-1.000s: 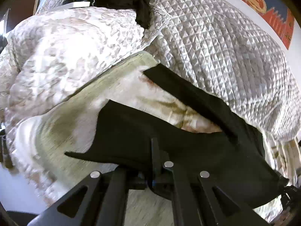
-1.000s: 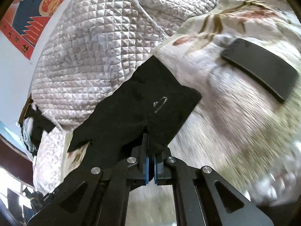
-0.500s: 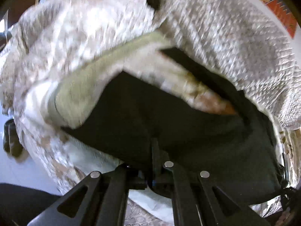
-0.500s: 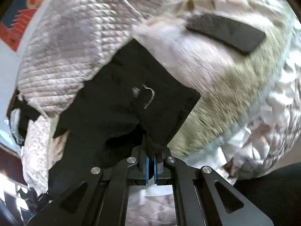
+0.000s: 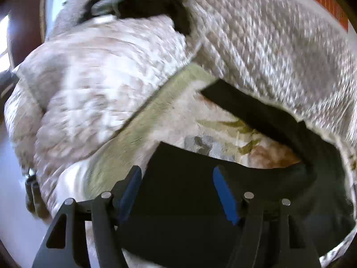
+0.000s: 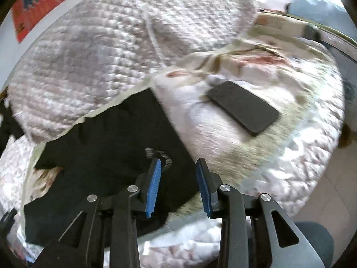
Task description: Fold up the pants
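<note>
On the floral bed (image 6: 223, 134) under a quilted blanket (image 6: 100, 62), black pants (image 6: 111, 145) run lower left to centre, left tool (image 5: 177, 192) and right tool (image 6: 178, 185) both apart.

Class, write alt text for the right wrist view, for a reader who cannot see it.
The right gripper hangs with its blue-padded jaws open and empty over black pants lying on a floral bedspread. A dark phone lies flat on the bedspread to the right of the pants, apart from them, and a white quilted blanket is heaped behind.
</note>
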Demonstrator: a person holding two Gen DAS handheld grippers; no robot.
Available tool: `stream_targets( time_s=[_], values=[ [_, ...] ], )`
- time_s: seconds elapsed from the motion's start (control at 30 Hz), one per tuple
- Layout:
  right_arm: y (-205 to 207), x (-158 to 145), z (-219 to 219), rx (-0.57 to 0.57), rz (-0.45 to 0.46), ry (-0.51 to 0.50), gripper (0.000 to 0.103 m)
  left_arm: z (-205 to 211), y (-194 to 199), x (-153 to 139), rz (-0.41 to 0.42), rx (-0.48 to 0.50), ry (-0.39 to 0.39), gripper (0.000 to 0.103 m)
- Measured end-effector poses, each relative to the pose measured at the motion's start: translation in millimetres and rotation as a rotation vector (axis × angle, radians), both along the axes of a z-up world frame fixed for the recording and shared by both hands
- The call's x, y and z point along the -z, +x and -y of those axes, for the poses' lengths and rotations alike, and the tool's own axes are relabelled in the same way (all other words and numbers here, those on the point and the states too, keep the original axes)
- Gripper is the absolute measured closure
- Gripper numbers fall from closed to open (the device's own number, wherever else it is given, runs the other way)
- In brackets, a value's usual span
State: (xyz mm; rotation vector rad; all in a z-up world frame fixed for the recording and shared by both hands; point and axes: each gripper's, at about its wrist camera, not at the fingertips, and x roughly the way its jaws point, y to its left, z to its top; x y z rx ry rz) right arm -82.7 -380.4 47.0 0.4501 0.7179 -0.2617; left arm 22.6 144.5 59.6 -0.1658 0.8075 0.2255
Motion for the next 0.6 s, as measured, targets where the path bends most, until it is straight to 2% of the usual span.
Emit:
stream_targets(
  time_s=[0.17, 0.23, 0.3, 0.33, 0.43, 0.53, 0.6],
  values=[
    [34.6, 15.8, -41.7, -0.218, -0.031, -0.007, 0.069, 8.9, 45.9, 39.1, -0.140, 0.000, 0.108, 0.032],
    [44.3, 22.9, -58.5, -0.292, -0.040, -0.008, 0.069, 11.5, 44.9, 40.2, -0.112, -0.015, 0.143, 0.035],
    [53.1, 26.6, -70.1, -0.335, -0.043, -0.003, 0.069, 19.3, 48.1, 39.4, -0.101, -0.011, 0.201, 0.063],
    [60.0, 30.3, -77.0, -0.356, -0.045, -0.005, 0.069, 23.5, 49.8, 38.1, -0.092, -0.016, 0.244, 0.096],
    [71.3, 36.9, -85.5, -0.383, -0.051, -0.014, 0.069, 22.4, 56.6, 35.8, -0.075, -0.033, 0.241, 0.096],
    [78.1, 43.6, -88.9, -0.386, -0.051, -0.009, 0.069, 17.7, 55.5, 26.4, -0.009, -0.067, 0.223, 0.096],
    [79.6, 47.7, -89.4, -0.387, -0.056, -0.010, 0.069, 20.7, 53.9, 19.8, 0.023, -0.056, 0.246, 0.096]
  ],
)
